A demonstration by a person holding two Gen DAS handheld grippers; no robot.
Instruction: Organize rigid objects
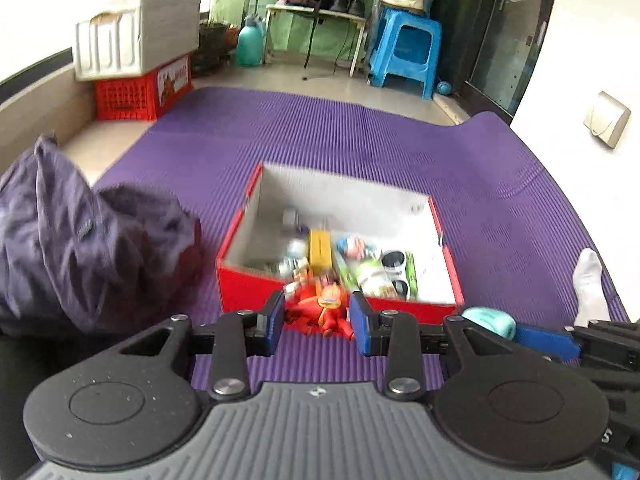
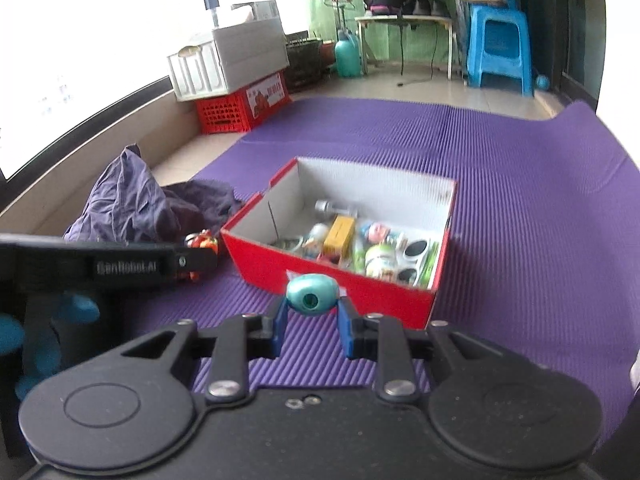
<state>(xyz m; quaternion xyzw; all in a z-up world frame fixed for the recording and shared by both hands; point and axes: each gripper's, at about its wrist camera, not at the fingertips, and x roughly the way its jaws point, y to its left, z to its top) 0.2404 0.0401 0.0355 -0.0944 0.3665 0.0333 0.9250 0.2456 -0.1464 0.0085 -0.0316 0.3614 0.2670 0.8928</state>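
A red shoebox (image 1: 248, 284) (image 2: 362, 296) with a white inside sits on the purple mat and holds several small toys and a yellow block (image 1: 320, 250) (image 2: 339, 236). My left gripper (image 1: 317, 318) is shut on a red and orange toy figure (image 1: 320, 310) just in front of the box's near wall; the figure also shows in the right wrist view (image 2: 202, 242). My right gripper (image 2: 311, 310) is shut on a teal egg-shaped object (image 2: 311, 294) (image 1: 489, 320), held before the box's near right corner.
A crumpled purple cloth (image 1: 80, 248) (image 2: 132, 204) lies left of the box. A white sock (image 1: 590, 284) is at the right. Behind the purple mat (image 1: 360, 136) are a red crate (image 1: 136, 94), a blue stool (image 1: 408, 52) and a small table (image 1: 316, 16).
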